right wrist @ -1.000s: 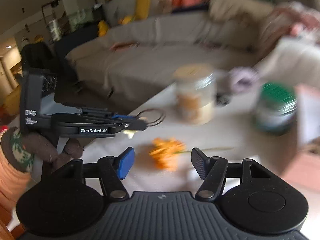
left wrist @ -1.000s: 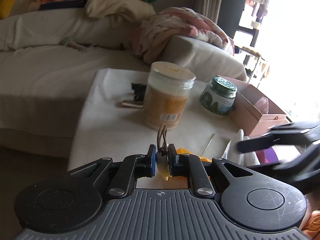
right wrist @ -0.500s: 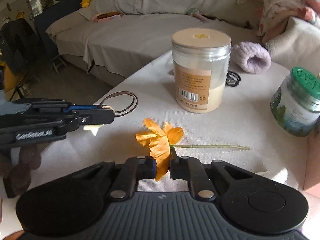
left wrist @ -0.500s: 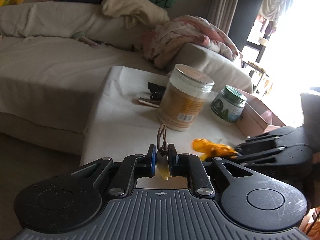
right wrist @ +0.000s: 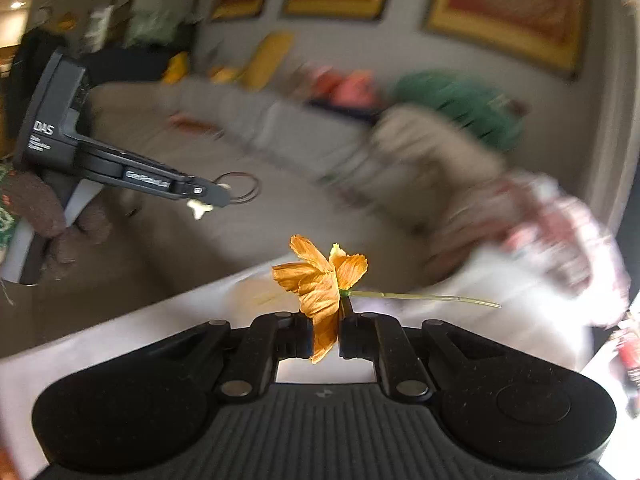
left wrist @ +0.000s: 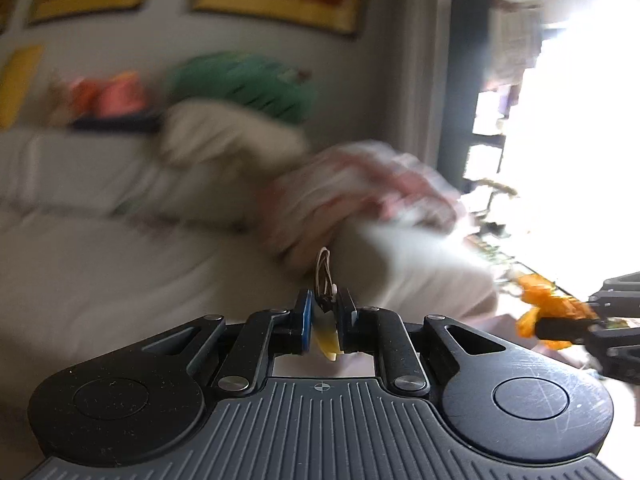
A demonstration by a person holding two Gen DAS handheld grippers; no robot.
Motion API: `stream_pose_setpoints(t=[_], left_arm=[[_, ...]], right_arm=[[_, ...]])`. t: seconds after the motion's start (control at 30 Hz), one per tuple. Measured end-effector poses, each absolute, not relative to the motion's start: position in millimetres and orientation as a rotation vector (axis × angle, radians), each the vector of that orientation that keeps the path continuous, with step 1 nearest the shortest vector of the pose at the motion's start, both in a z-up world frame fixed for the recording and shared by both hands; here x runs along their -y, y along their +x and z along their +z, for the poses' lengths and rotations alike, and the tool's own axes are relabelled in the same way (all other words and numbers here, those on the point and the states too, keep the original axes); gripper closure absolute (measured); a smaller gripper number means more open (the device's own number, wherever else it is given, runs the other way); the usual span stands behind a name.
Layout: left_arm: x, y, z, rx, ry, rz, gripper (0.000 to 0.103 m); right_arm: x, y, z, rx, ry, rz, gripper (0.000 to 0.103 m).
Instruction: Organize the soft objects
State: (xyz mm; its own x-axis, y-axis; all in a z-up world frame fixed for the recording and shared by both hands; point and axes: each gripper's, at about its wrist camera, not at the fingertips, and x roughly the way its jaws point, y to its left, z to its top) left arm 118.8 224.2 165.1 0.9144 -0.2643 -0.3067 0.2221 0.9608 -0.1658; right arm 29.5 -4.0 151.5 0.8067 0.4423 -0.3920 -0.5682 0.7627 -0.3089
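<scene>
Two light things aloft, one in each pair of tongs, both clear of the desk (right wrist: 132, 332). Right tongs (right wrist: 325, 330) pinched narrow on an orange fabric flower (right wrist: 320, 280), gripped at the lower petals just beside the calyx, bloom standing up at 12 o'clock, thin green stem (right wrist: 420, 297) sticking out free toward 3 o'clock. Likely near weightless and limp: petals crush and slip under the pads, stem probably wiry and springy, so better taken at the base of the bloom, where petals meet stem, than by the petal tips alone. Left tongs (left wrist: 325, 316) closed on a small pale yellow tag (left wrist: 326, 340) with thin wire rings (left wrist: 323, 264) poking up at 12 o'clock; seen from the right wrist at 10 o'clock, rings (right wrist: 238, 186) dangling past the tips. Rings probably stiff and slick, prone to swing; tag the flatter, surer hold. Sofa (right wrist: 240, 128) with a green cushion (right wrist: 460, 104) behind, badly blurred. Risk as judged: flower sliding out by its petals under a quick swing, so a slow carry and a gentle set-down.
</scene>
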Motion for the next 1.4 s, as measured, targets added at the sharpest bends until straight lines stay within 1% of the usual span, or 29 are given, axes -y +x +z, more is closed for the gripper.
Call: stream_pose_setpoints(t=[0.1, 0.17, 0.27, 0.33, 0.37, 0.4, 0.47, 0.53, 0.67, 0.83, 0.9, 1.07, 1.13, 1.23, 1.4], left_arm=[[-168.9, 149.6, 197.0, -0.288, -0.103, -0.379, 0.088], [-131.0, 170.7, 208.6, -0.302, -0.13, -0.483, 0.087], [-74.9, 206.8, 204.8, -0.385, -0.198, -0.603, 0.086], [-42.4, 231.9, 184.4, -0.501, -0.245, -0.65, 0.085], [-27.5, 244.4, 168.5, -0.579, -0.265, -0.654, 0.085], [-13.9, 255.4, 149.3, -0.664, -0.276, -0.645, 0.085], [5.6, 268.3, 114.9, -0.799, -0.25, -0.596, 0.085], [14.4, 267.6, 95.4, -0.828, -0.182, -0.555, 0.085], [3.8, 251.4, 97.0, -0.752, -0.154, -0.548, 0.085], [-31.4, 184.8, 120.8, -0.598, -0.125, -0.54, 0.084], [-62.9, 149.4, 124.7, -0.567, -0.125, -0.537, 0.084], [-96.5, 89.3, 93.1, -0.622, -0.084, -0.473, 0.084], [-107.1, 73.5, 79.8, -0.649, -0.086, -0.42, 0.084], [-128.2, 59.0, 58.3, -0.705, -0.19, -0.392, 0.084], [-136.5, 45.6, 46.7, -0.732, -0.219, -0.391, 0.084]], right_arm=[[43.8, 39.2, 162.0, -0.263, -0.442, 0.47, 0.093], [72.5, 44.7, 159.4, -0.266, -0.438, 0.427, 0.093], [108.1, 56.6, 140.2, -0.313, -0.408, 0.399, 0.093], [125.3, 65.8, 119.0, -0.358, -0.364, 0.421, 0.092], [132.8, 69.6, 107.5, -0.387, -0.333, 0.461, 0.089], [140.0, 74.3, 94.5, -0.421, -0.296, 0.485, 0.077], [148.9, 74.5, 73.8, -0.465, -0.249, 0.436, 0.061], [156.3, 61.8, 61.9, -0.464, -0.226, 0.437, 0.059], [167.2, 37.7, 50.7, -0.451, -0.183, 0.419, 0.049], [171.1, 22.5, 49.0, -0.455, -0.173, 0.404, 0.044], [170.0, 16.1, 50.3, -0.467, -0.159, 0.408, 0.042], [165.2, 0.4, 42.6, -0.548, -0.08, 0.466, 0.036], [158.5, -3.9, 37.7, -0.6, -0.041, 0.504, 0.036], [142.1, -10.0, 32.5, -0.628, -0.047, 0.546, 0.036], [120.4, -13.1, 32.6, -0.636, -0.052, 0.565, 0.036]])
